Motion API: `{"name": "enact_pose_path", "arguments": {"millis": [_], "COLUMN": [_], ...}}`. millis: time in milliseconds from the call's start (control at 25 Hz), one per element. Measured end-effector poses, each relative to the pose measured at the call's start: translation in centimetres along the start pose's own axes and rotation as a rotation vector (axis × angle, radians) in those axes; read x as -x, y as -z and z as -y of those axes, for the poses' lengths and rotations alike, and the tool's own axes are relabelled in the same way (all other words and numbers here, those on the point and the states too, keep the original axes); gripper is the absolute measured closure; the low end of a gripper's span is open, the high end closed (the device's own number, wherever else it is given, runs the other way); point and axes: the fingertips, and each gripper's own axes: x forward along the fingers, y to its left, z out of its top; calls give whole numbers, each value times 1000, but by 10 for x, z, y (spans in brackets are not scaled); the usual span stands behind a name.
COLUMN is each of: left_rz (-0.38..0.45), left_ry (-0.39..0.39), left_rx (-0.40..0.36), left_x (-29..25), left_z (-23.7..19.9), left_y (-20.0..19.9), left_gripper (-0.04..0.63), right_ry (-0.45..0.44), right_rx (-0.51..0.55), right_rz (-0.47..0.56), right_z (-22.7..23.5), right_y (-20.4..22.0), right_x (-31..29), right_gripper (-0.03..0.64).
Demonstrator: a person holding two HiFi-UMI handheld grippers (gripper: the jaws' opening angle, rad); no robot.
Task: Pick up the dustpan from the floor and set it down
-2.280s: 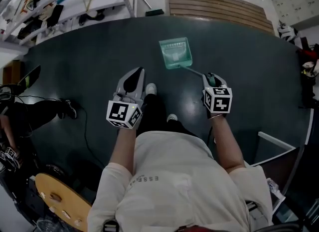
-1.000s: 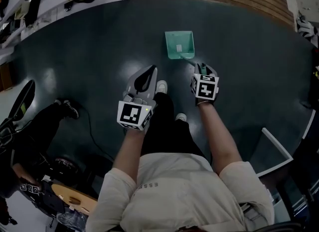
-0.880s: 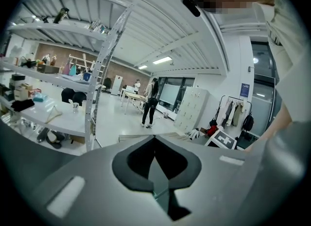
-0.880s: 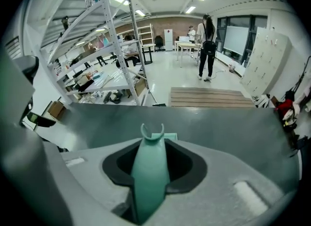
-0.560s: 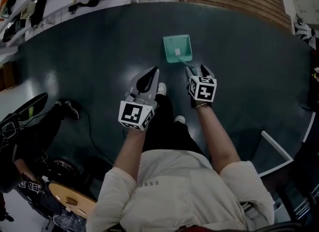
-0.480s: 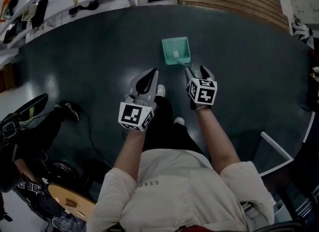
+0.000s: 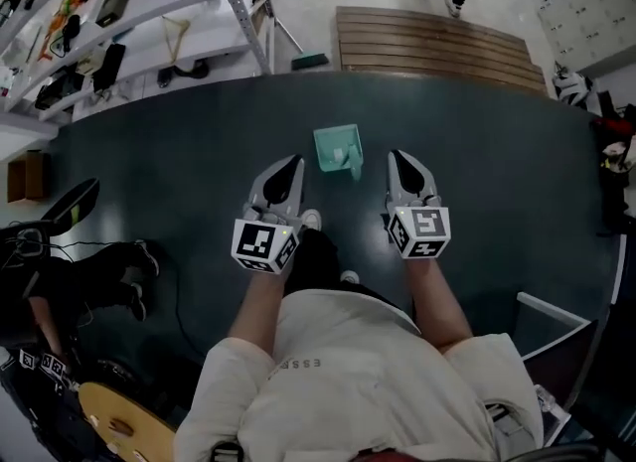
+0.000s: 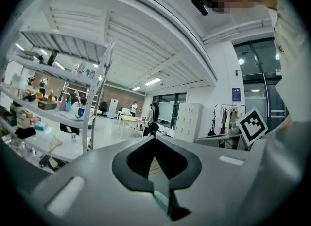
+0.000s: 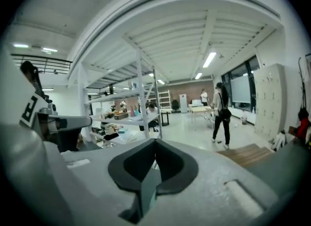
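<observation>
The dustpan (image 7: pixel 338 148) is lying on the floor (image 7: pixel 179 132), just beyond the tools and between them. The left tool (image 7: pixel 291 165) and right tool (image 7: pixel 397 160) are hovering pinched shut, holding nothing. A careless step forward risks kicking it askew.

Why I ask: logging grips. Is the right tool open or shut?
Shut: on the right tool the jaws meet at their tips, nothing between.

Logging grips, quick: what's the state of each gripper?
Left gripper: closed, holding nothing.
Right gripper: closed, holding nothing; dustpan sits on the floor.
</observation>
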Motion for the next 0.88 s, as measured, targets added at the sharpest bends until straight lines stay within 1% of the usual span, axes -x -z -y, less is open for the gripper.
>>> {"name": "enact_pose_path", "arguments": {"millis": [120,200,360,480,560,760,880], "left_rz": [43,81,154,181,181,160,148], "left_ry": [21,23,15,18,15,-11,-16], "left_rx": [-56,-90,-121,-160,-167,-118,-110], "left_x": [27,45,76,103,121,161,187], "left_z": [38,67,117,152,171,183,190], "left_y": [-22,-34,-54,-59,-57,-42,-30], "left_gripper": [589,589,589,588,588,588,588], "right_ry": [-42,-51,-56,-48,-43,-42,-43], "right_rx": [75,83,103,57,28,41,46], "right_rz": [81,110,134,110,86,51,39], "right_z": [-9,-6,-1,7,13,4,-9], "right_y": [-31,-40,-52,-41,-26,2,14], "right_x": [47,78,130,164,186,228,250], "right_gripper": [623,623,623,623,623,623,623]}}
